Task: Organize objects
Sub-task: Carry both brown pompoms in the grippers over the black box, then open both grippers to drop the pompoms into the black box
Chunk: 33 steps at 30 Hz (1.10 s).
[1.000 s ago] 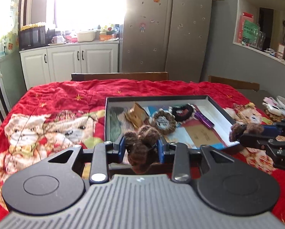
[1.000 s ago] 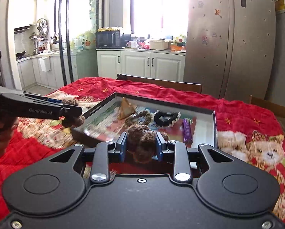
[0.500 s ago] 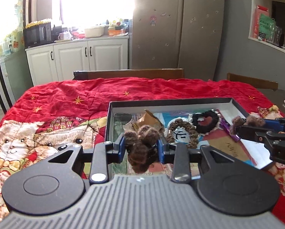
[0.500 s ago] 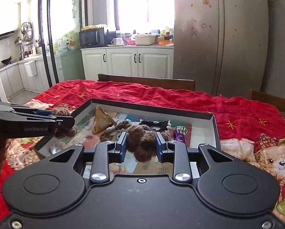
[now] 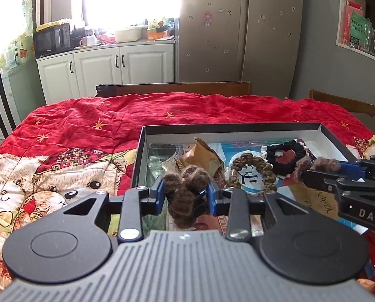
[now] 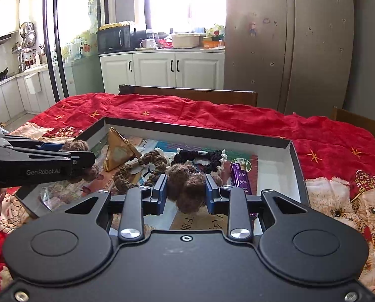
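1. One red bear-print cloth point(image 5: 91, 125) covers the table, with one wooden chair back point(image 5: 177, 89) at its 12 o'clock edge.
2. One shallow black tray point(image 5: 232, 127) sits on the cloth; it holds one tan paper packet point(image 5: 202, 154) at 10 o'clock, one braided brown ring point(image 5: 252, 173) at centre, one black scrunchie point(image 5: 285, 153) at 1 o'clock, and one purple lighter point(image 6: 241, 178) at 3 o'clock.
3. Two grippers hang over the tray's 6 o'clock side. The left gripper point(image 5: 186, 192) is clamped on one brown fuzzy scrunchie point(image 5: 184, 193), which droops between its blue pads.
4. The right gripper point(image 6: 186, 192) likewise pinches a second brown fuzzy hair tie point(image 6: 187, 188), held above the tray's printed floor, near the lighter.
5. Both brown pieces are off the tray floor; whether they join into one item cannot be told.
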Motion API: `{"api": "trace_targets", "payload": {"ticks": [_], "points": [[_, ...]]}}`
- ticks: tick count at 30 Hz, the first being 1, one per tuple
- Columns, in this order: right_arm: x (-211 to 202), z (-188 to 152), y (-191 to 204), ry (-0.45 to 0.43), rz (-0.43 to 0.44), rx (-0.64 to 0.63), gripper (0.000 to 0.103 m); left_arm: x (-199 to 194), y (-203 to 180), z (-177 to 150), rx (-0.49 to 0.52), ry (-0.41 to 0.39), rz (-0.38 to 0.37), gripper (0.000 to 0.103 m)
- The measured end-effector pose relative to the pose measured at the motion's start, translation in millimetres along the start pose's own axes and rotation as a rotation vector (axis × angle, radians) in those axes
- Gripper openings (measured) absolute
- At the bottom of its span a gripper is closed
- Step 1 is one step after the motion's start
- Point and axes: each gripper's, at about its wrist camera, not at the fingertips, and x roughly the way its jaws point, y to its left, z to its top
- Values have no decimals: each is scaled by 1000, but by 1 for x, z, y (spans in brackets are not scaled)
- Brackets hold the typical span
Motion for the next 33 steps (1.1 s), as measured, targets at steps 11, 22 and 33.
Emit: {"api": "trace_targets", "payload": {"ticks": [11,22,33], "points": [[18,-3,0,18,-3,-10,29,10,-2,-3,13,3,8,36],[23,-3,4,26,-9,-39,30,12,-8,-5,41,-2,18,37],[23,-4,5,40,0,-40,37,8,-9,-4,44,-1,17,53]]}}
